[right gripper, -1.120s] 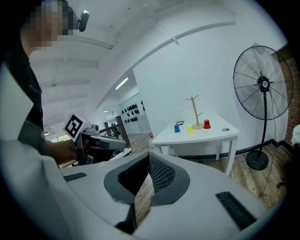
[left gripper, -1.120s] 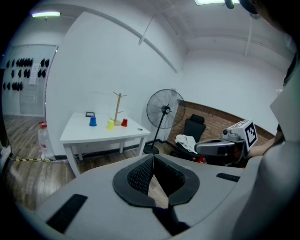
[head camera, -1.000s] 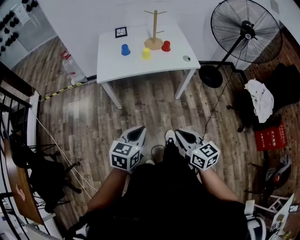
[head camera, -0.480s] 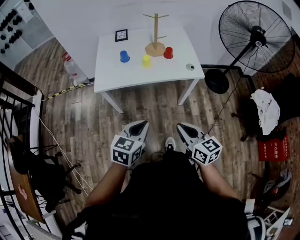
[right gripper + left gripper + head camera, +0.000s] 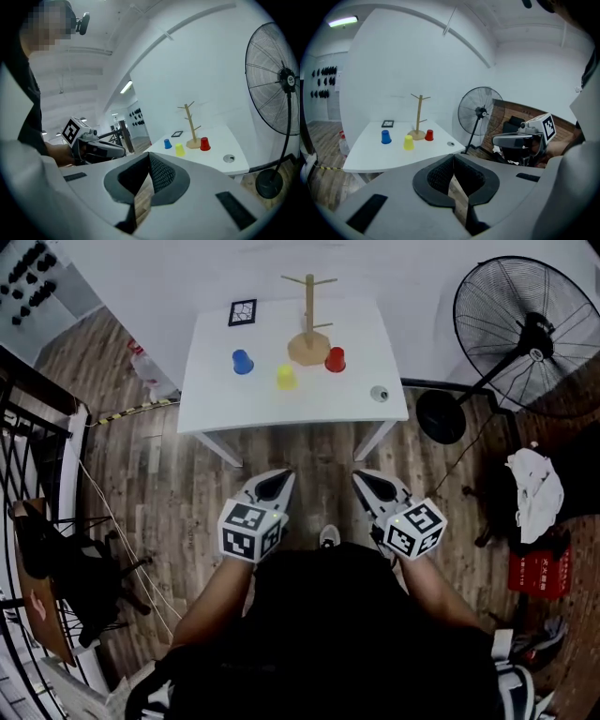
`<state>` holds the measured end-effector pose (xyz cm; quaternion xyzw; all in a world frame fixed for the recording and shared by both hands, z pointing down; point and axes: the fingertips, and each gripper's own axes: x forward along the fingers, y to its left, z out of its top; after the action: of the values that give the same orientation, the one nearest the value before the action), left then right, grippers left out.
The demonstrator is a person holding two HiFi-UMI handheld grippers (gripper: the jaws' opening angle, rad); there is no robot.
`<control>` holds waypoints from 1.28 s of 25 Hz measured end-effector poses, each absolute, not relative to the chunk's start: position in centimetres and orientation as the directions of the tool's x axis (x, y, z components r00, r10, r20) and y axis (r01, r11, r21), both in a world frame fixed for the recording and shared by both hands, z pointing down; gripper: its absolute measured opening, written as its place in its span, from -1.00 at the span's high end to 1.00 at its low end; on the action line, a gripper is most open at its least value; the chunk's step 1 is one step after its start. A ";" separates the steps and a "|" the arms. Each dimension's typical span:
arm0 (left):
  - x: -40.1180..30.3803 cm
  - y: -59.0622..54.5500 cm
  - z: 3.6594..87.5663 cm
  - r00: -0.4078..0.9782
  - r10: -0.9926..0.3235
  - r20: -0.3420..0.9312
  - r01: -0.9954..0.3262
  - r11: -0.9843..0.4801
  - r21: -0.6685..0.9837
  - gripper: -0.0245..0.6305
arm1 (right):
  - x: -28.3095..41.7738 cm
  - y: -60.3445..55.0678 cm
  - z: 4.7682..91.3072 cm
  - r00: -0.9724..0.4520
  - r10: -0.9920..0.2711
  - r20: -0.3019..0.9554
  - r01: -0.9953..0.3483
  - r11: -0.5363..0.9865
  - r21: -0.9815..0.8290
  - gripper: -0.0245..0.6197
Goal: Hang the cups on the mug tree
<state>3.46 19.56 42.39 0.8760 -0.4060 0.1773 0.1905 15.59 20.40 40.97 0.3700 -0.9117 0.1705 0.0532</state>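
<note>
Both grippers have travelled toward the white table since the earlier frames. A second ago a broad band of wooden floor lay between their tips and the table's near edge, and now only a narrow strip is left. They are not yet over the tabletop. The left gripper and the right gripper are held side by side, a little apart and both pointing at the table, just as they were before. Neither has changed its grip. In the left gripper view the fingers are pressed together at their tips with nothing between them. In the right gripper view the fingers are likewise closed and empty. Nothing on the table has moved. The wooden mug tree stands toward the far side, near the middle. The red cup sits just right of its base and the yellow cup just near-left of it. The blue cup is further left, and all three cups stand on the tabletop. A square marker card lies at the far left and a small round object near the right edge. The standing fan to the right of the table now lies closer to the head view's right edge than before.
</note>
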 end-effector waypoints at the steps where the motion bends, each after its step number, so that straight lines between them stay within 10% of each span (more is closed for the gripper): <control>1: 3.9 18.9 42.5 0.595 -0.653 0.468 -0.789 -0.586 0.185 0.87 | 16.1 19.6 40.9 -0.727 -0.651 0.221 -0.687 0.677 -0.265 0.93; 32: 2.8 4.2 42.7 0.529 -0.702 0.477 -0.836 -0.529 0.149 0.87 | 15.6 3.9 41.6 -0.751 -0.616 0.238 -0.660 0.711 -0.243 0.93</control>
<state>2.84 4.20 42.71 0.8549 -0.4496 0.1829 0.1831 15.61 3.92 41.55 0.3458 -0.9222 0.1582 0.0698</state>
